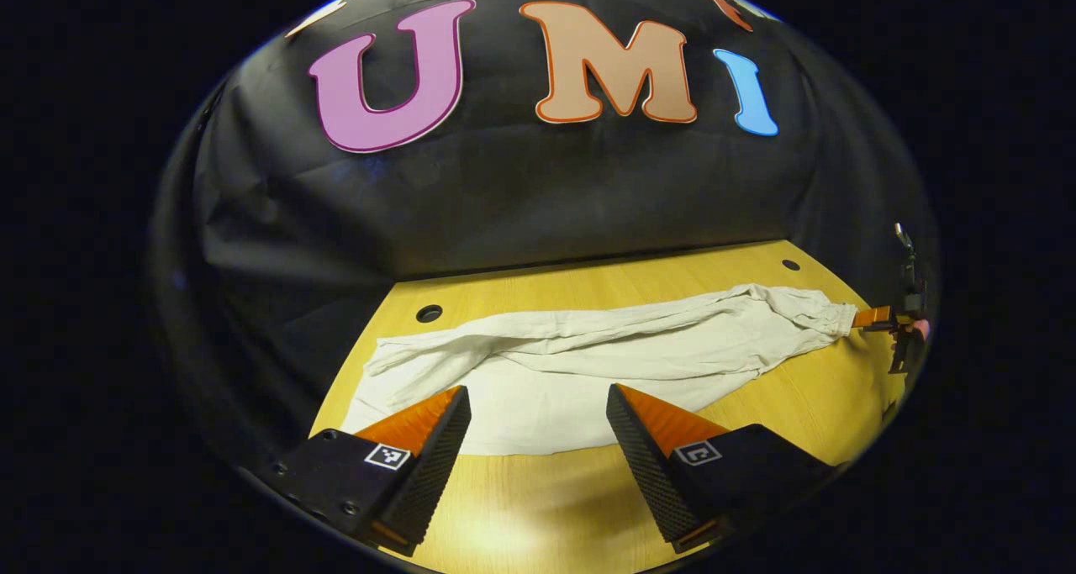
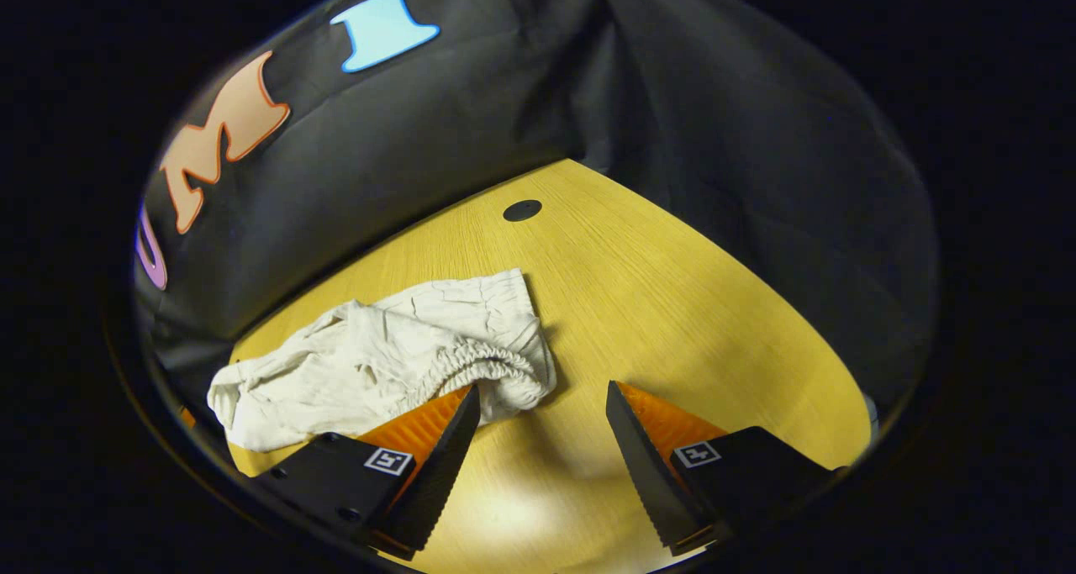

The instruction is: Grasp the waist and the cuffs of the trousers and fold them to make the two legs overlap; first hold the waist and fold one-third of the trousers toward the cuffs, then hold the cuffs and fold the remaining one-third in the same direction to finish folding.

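Note:
White trousers point(image 1: 588, 347) lie stretched across the yellow wooden table point(image 1: 538, 523), cuffs toward the left, waist toward the right. My left gripper point(image 1: 538, 402) stands open just above the near cuff edge of the lower leg, nothing between its fingers. Far off at the waist end, the right gripper point(image 1: 874, 318) shows with a hand behind it. In the right gripper view the elastic waist point(image 2: 479, 364) lies bunched just ahead and left. My right gripper point(image 2: 542, 397) is open, its left finger point(image 2: 437, 427) touching the waist's edge, its right finger over bare table.
Round holes sit in the tabletop near the back point(image 1: 429, 313) point(image 1: 790, 265) point(image 2: 522, 210). Black cloth walls close the booth behind and to the sides. Bare table spreads to the right of the waist point(image 2: 689, 305).

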`<control>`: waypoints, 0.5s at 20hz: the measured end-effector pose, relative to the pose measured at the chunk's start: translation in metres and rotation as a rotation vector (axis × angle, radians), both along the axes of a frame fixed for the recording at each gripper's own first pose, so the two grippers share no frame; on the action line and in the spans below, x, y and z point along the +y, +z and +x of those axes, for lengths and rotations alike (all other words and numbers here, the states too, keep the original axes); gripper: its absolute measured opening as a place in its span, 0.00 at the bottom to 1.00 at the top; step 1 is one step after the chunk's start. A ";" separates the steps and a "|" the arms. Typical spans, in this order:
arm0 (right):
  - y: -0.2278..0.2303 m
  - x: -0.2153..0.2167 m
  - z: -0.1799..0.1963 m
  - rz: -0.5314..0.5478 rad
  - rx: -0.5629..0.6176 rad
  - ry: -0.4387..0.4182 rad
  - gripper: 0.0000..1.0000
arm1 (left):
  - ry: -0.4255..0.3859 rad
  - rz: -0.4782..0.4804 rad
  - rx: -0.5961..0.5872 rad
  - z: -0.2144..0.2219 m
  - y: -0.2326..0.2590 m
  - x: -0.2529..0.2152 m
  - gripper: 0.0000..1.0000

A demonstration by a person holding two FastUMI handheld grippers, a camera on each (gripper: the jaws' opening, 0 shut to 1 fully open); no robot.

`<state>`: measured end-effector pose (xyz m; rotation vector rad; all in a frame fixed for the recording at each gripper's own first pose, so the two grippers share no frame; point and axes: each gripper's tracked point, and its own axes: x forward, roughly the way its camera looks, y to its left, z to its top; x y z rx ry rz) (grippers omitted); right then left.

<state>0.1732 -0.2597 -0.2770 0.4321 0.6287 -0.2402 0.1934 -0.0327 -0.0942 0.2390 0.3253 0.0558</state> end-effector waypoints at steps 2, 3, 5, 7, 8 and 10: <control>0.005 0.009 0.007 0.075 -0.028 -0.007 0.89 | 0.017 0.003 -0.002 -0.005 0.001 0.005 0.97; 0.003 0.011 0.014 0.099 -0.038 -0.011 0.94 | 0.026 0.001 -0.006 -0.006 0.002 0.006 0.94; 0.000 0.019 0.021 0.138 -0.044 -0.009 0.87 | 0.044 -0.006 -0.008 -0.009 0.002 0.007 0.97; -0.004 0.030 0.026 0.178 -0.040 -0.001 0.84 | 0.050 -0.014 -0.012 -0.014 0.003 0.004 0.97; -0.005 0.034 0.029 0.189 -0.044 0.000 0.93 | 0.052 -0.014 -0.013 -0.016 0.004 0.003 0.97; -0.005 0.039 0.036 0.216 -0.056 -0.009 0.92 | 0.055 -0.006 -0.018 -0.018 0.007 0.003 0.97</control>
